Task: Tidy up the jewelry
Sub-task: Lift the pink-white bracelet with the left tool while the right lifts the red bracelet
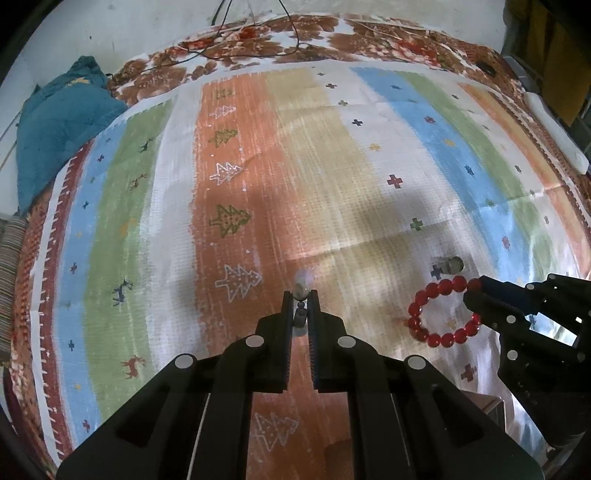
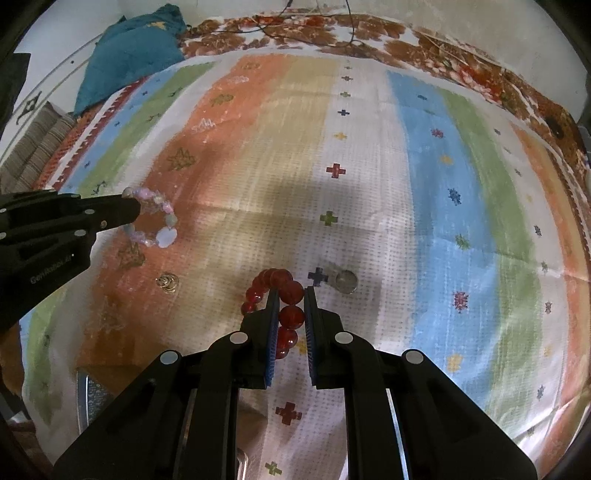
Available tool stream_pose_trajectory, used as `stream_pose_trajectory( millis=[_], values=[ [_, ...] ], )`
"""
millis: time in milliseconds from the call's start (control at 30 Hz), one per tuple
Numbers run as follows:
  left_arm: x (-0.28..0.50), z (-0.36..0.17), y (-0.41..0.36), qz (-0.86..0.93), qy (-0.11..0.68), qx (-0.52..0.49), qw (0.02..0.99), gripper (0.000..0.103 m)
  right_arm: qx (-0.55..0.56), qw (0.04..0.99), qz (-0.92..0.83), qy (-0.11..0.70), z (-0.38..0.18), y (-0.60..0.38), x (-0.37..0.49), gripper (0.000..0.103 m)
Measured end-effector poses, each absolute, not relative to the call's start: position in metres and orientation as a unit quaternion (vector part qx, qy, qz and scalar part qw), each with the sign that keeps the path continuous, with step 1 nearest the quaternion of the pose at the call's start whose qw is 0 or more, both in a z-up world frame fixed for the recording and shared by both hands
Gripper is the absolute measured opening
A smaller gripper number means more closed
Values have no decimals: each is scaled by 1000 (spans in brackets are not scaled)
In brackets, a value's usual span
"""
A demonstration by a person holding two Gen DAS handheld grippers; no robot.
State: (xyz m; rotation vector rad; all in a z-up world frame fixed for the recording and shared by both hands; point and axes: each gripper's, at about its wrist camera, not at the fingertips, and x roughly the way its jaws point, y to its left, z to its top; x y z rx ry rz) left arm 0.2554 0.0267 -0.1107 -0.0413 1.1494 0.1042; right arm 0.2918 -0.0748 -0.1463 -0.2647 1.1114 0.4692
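A red bead bracelet is gripped between the fingers of my right gripper, lifted off the striped cloth; it shows as a ring in the left wrist view. A pastel pink and lilac bead bracelet is held in my left gripper, also seen edge-on between the left fingers. A small gold ring or earring piece lies on the orange stripe. A clear round piece lies on the white stripe beside the red bracelet; it also shows in the left wrist view.
The striped patterned cloth covers a bed with a brown floral sheet behind. A teal cushion sits at the back left. A white object lies at the right edge. Cables run across the back.
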Motion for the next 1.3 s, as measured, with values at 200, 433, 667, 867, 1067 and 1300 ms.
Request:
stream_pose_trajectory(
  millis=[200,433,667,867,1067,1300],
  values=[
    [245,-102,23,50,535,-19,843,7,-115,822,224,511,-136,-77,285,14],
    [234,-88,15,45,527,-23,849,7,-108,830,230,497,-124,-78,278,14],
    [221,-70,14,45,509,-33,859,7,-104,836,239,482,-107,-80,265,14],
    [203,-57,13,41,499,-43,865,7,-103,840,243,474,-98,-82,258,14],
    [188,-47,10,37,488,-51,871,7,-95,847,244,462,-86,-86,249,14],
    [174,-38,11,30,478,-59,876,7,-86,855,249,447,-74,-91,238,14]
  ],
)
